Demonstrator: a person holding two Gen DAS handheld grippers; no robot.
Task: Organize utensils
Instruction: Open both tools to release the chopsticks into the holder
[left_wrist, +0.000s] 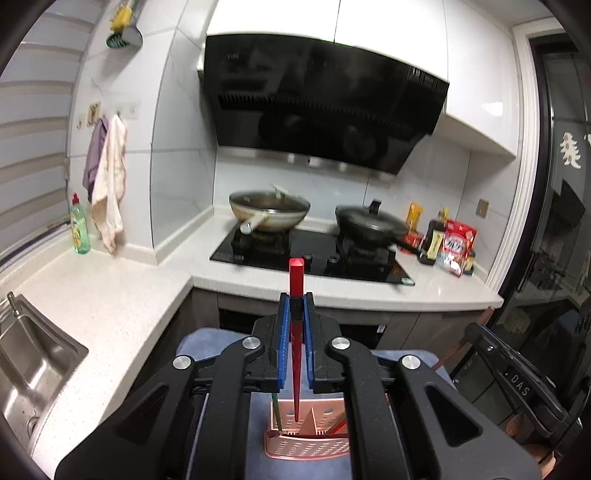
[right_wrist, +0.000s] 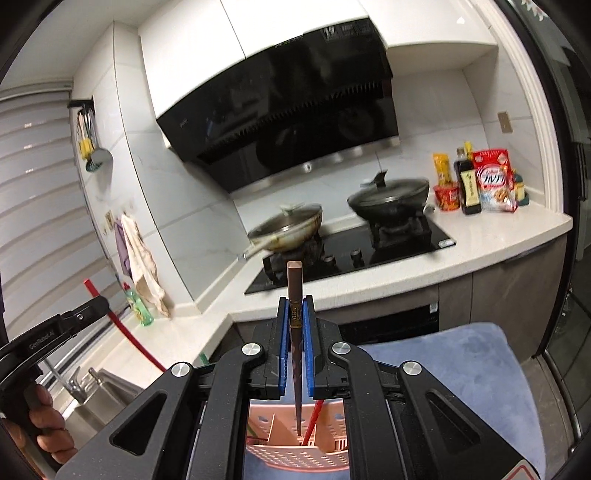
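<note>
Left wrist: your left claw (left_wrist: 295, 306) grips a red chopstick (left_wrist: 296, 332), tip over the pink caddy (left_wrist: 306, 443) on a blue cushion (left_wrist: 207, 343); a tilt could catch its divider. Right wrist: your right claw (right_wrist: 295, 310) clamps a brown chopstick (right_wrist: 295, 332) above that caddy (right_wrist: 295, 454), risking a clash with sticks already inside; kitchen stove (right_wrist: 351, 254) beyond.

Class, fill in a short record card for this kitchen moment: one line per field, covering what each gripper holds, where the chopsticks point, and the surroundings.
left gripper: shut on red chopstick
right gripper: shut on brown chopstick
chopstick tips: pointing down over pink holder
holder contents: some utensils already inside
holder rests on: blue cushion
background: stove with two pans, sink at left
</note>
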